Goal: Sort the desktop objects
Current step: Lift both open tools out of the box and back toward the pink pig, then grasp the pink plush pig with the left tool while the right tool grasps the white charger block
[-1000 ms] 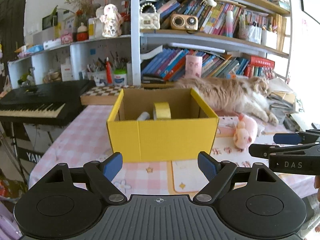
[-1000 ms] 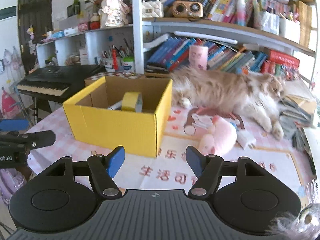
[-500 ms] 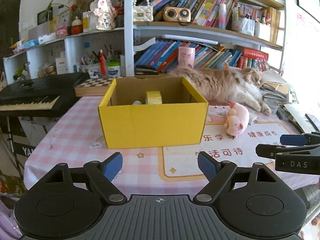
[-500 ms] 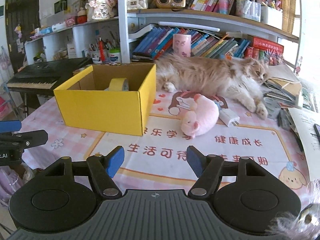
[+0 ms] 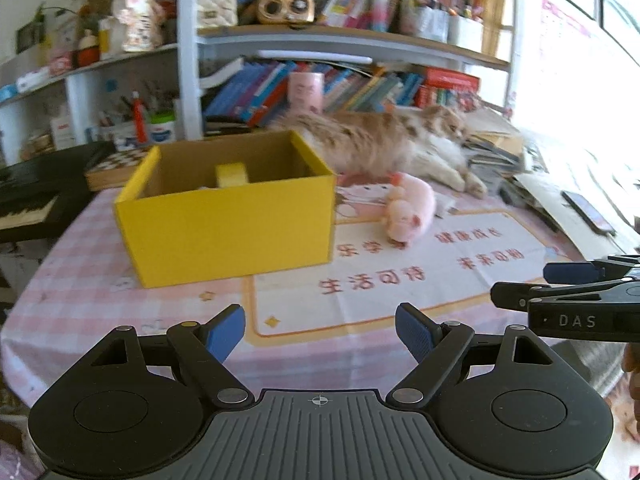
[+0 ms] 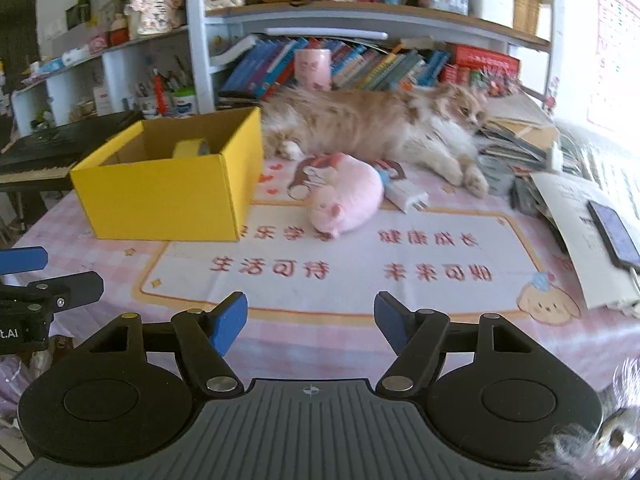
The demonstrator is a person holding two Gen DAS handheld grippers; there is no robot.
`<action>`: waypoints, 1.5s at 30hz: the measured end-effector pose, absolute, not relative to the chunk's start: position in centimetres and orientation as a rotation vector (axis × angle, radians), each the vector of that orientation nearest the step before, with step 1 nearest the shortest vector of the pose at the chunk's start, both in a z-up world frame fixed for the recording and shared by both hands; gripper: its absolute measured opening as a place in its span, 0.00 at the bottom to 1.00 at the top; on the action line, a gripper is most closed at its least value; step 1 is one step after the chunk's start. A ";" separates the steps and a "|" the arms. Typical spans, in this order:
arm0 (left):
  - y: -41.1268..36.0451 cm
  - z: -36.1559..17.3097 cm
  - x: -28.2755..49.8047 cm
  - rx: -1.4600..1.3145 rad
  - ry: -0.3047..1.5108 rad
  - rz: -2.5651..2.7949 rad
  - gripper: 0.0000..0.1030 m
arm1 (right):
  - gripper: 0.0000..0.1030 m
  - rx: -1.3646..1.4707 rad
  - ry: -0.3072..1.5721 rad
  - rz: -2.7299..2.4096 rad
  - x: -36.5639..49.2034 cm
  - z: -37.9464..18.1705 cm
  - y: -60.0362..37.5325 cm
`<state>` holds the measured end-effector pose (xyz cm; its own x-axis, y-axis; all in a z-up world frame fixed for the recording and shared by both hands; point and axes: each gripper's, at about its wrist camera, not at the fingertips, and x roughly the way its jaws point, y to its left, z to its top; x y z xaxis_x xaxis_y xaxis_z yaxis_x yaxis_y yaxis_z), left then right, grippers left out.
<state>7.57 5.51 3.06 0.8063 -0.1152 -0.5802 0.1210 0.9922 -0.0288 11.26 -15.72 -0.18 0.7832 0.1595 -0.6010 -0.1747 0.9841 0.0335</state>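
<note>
A yellow cardboard box [image 5: 236,224] [image 6: 168,196] stands on the pink checked tablecloth, with a roll of yellow tape [image 5: 231,174] [image 6: 189,148] inside it. To its right lies a pink plush pig [image 5: 410,210] [image 6: 346,196], and a white charger plug [image 6: 408,198] rests just behind the pig. My left gripper [image 5: 320,330] hovers open over the table's near edge, nothing between its fingers. My right gripper [image 6: 310,322] is also open and empty, above the printed mat [image 6: 360,264]; it shows at the right edge of the left wrist view [image 5: 568,284].
A long-haired cat [image 6: 376,124] lies along the back of the table. Books, papers and a phone [image 6: 614,236] crowd the right side. A keyboard [image 6: 44,156] stands at the left, and full bookshelves [image 6: 360,12] rise behind.
Both grippers have drawn back from the box and swung right, so the box looks smaller and sits further left. More of the mat and the pig now shows.
</note>
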 end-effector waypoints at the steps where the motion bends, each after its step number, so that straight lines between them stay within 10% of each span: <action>1: 5.2 3.0 7.8 0.015 0.622 -0.138 0.82 | 0.66 -0.023 0.651 0.169 11.2 -0.3 -16.0; 45: -10.0 -0.4 26.9 0.085 0.714 -0.082 0.82 | 0.68 -0.094 0.749 0.273 31.4 -3.7 -29.2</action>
<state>26.86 -10.04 -0.37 0.7527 -0.0456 -0.6568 0.1040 0.9933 0.0502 31.42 -29.22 -3.67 0.6988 0.2110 -0.6835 -0.2778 0.9606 0.0125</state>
